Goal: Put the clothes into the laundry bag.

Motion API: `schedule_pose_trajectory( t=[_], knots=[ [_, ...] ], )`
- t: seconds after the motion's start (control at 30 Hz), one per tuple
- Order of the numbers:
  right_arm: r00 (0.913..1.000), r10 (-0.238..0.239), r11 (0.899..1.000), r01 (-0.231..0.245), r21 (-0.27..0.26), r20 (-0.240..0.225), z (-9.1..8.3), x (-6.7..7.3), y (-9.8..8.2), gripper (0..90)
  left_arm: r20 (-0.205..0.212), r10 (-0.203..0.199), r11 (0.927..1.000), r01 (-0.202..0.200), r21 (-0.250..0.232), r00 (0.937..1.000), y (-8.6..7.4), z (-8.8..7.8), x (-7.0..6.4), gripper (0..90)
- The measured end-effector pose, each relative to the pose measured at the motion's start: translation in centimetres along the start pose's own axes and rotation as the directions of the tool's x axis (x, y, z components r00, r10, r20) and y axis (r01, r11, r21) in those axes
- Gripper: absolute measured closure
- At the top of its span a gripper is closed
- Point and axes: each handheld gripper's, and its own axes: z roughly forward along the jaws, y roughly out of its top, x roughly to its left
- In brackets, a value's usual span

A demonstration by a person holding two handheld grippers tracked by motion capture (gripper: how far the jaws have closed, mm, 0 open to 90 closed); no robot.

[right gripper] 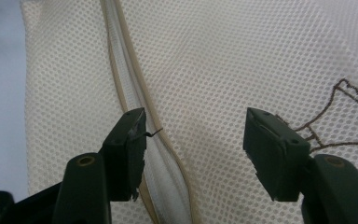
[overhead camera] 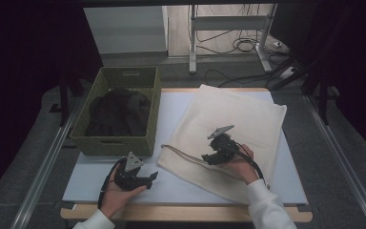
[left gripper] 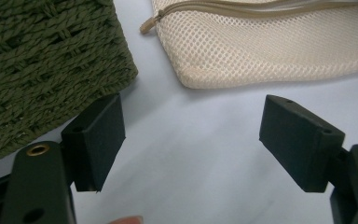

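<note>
1. The right tongs (right gripper: 193, 154) stand spread over the mesh bag (right gripper: 242, 60), one jaw beside the zipper (right gripper: 135, 88) and the other on open mesh. Nothing is pinched yet. I judge they are placed to work at the zipper seam, since it runs right by the left jaw in that view.
2. The left tongs (left gripper: 191, 140) are also spread and hold nothing. They hover over bare desk (left gripper: 200, 186) between the basket (left gripper: 42, 65) and the bag's corner (left gripper: 242, 56), probably waiting to steady or lift the bag's edge.
3. The bag lies flat across the right half of the desk (overhead camera: 286, 176), its zipper side towards the person, which keeps the opening within reach of both hands.
4. The basket (overhead camera: 124, 143) sits at the far left of the desk, just beside the bag, with dark clothing (overhead camera: 119, 112) heaped inside. It looks set close so the clothing can go across into the bag.
5. The high view gives the whole layout: both hands, right hand (overhead camera: 240, 164) on the bag and left hand (overhead camera: 124, 188) on the near edge.
6. The right gripper view adds a loose dark thread (right gripper: 340, 112) on the mesh and a snag at the jaw tip.
7. The left gripper view shows the zipper's end (left gripper: 149, 25) sticking out past the bag's corner.
</note>
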Motion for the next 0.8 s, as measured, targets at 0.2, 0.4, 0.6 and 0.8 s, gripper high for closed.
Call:
schedule_pose_trajectory(
  t=[0.2, 0.4, 0.6, 0.8],
  knots=[
    [0.9999, -0.012, 0.998, 0.012, 0.054, -0.002, 1.0, 0.0, -0.2, 42.4, -0.001, 0.001, 1.0, -0.001, 0.004, 1.0, 0.0, 0.1, 0.0, 22.0],
    [0.9993, -0.03, 0.993, 0.028, 0.117, 0.021, 2.0, 0.1, -0.5, 46.8, 0.0, 0.004, 1.0, -0.004, 0.003, 1.0, -0.1, 0.0, -0.1, 22.1],
    [0.9986, -0.018, 0.989, 0.011, 0.147, 0.05, 2.4, -0.1, -0.6, 56.6, -0.002, 0.009, 0.9999, -0.009, 0.007, 1.0, -0.1, 0.1, -0.1, 22.1],
    [0.9983, -0.008, 0.991, 0.0, 0.132, 0.058, 2.4, -0.6, -0.6, 75.8, -0.006, 0.012, 0.9999, -0.012, 0.011, 0.9999, -0.1, 0.1, -0.1, 22.3]
  ],
)
